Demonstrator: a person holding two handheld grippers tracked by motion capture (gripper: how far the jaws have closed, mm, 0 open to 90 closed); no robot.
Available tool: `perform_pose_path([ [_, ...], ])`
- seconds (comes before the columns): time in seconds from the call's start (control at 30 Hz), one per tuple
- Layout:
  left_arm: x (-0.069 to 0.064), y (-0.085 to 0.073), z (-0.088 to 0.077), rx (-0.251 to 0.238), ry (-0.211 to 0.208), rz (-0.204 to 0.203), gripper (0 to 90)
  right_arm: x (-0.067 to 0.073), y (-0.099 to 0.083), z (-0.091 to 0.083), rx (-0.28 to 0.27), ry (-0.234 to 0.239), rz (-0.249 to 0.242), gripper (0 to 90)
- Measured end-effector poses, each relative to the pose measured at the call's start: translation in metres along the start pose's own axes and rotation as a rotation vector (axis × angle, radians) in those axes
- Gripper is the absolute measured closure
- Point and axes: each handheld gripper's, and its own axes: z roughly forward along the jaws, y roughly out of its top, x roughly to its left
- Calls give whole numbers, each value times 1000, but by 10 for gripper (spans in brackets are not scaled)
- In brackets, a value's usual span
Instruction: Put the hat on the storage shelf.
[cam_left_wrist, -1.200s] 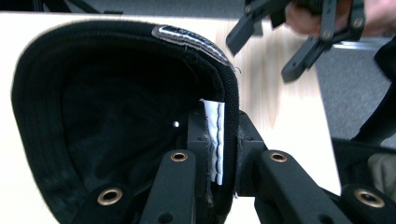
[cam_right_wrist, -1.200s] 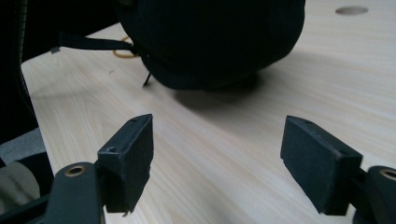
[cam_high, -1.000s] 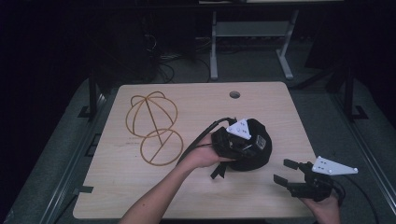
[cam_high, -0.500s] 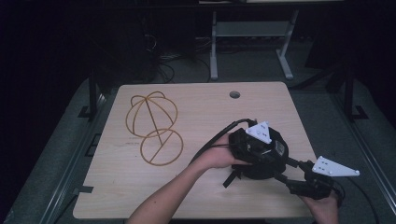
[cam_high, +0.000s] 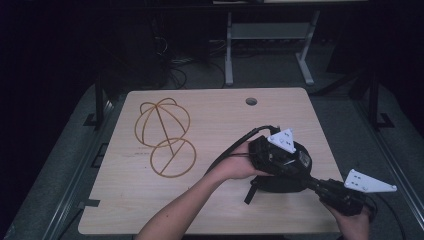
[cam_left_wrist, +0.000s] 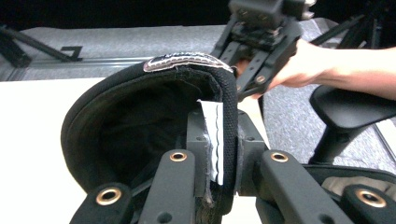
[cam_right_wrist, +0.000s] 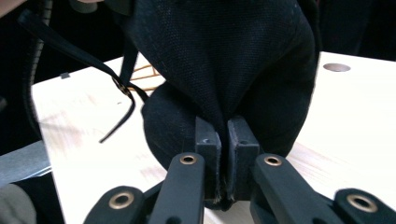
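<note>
Black fabric cap (cam_high: 280, 175) held between two grippers above the right front part of the wooden table (cam_high: 210, 200).

The left gripper (cam_left_wrist: 219, 179) is closed on the cap's rim at the white inner label (cam_left_wrist: 212, 140); the right gripper (cam_right_wrist: 223, 179) is closed on a fold of the crown cloth. The cap is judged light, soft and easily creased, its stitched band being the firmest hold. A loose strap (cam_right_wrist: 116, 100) hangs free and may snag. A wire hat stand (cam_high: 162, 135) lies well apart.
</note>
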Motion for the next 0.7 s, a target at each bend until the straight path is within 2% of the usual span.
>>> perform_pose_path([
  [0.13, 1, -3, -3, 0, 24, -19, 750, 1, 7, -1, 14, 12, 27, 859],
  [0.17, 2, -5, -7, 20, 56, -20, 726, 1, 10, 0, 20, 12, 35, 859],
  [0.27, 2, -8, -10, 37, 84, -32, 623, 0, 16, -1, 29, 16, 60, 860],
  [0.4, 2, -13, -21, 40, 125, -42, 536, -5, 25, -2, 44, 17, 85, 861],
  [0.53, 1, -20, -32, 48, 153, -48, 483, -12, 34, -3, 71, 20, 104, 861],
  [0.7, -2, -35, -49, 46, 191, -62, 464, -17, 43, 0, 101, 21, 110, 861],
])
